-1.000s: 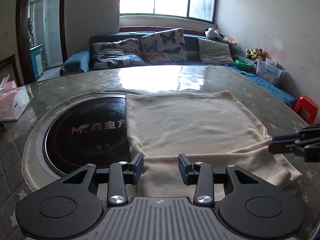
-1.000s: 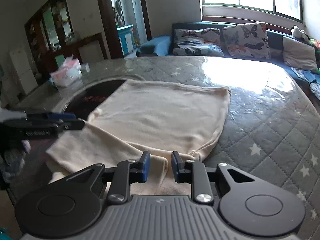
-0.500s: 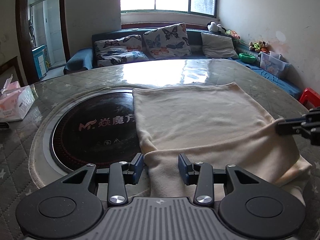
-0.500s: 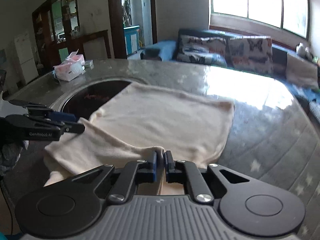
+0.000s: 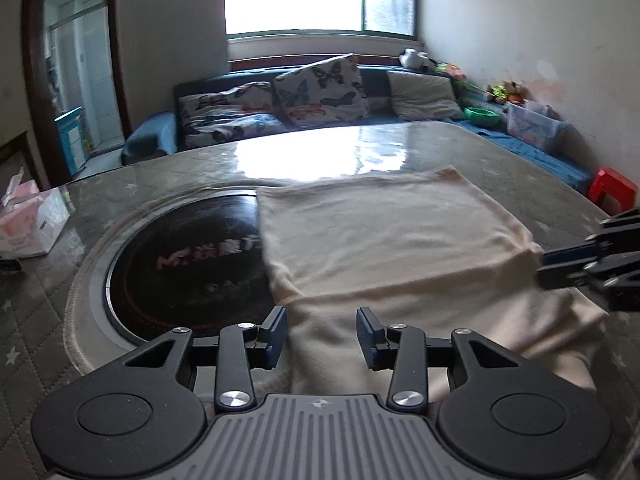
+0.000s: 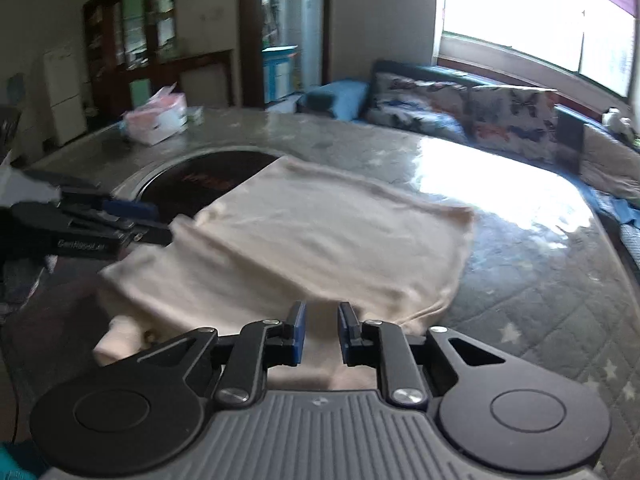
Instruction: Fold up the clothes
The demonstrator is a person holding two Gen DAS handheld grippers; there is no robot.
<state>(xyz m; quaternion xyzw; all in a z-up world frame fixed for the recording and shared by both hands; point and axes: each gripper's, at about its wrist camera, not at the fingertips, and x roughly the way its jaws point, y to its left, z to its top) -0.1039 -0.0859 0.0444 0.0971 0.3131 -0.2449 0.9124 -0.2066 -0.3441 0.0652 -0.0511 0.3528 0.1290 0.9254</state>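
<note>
Your right tool (image 6: 321,330) is opening its narrow jaws over the cream garment's (image 6: 320,236) near fold, cloth between the pads but not pinched; your left tool (image 5: 321,334) stands half wide over the same fold, gripping nothing. The garment lies across the tabletop (image 6: 520,272) near its front edge, partly over the dark round hob (image 5: 188,264). It looks light, soft and limp, so pinch both layers at the fold's corners.

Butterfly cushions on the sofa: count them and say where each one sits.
2. One butterfly cushion lies low at the sofa's left end; the other stands propped beside it, toward the middle. More may be hidden.
</note>
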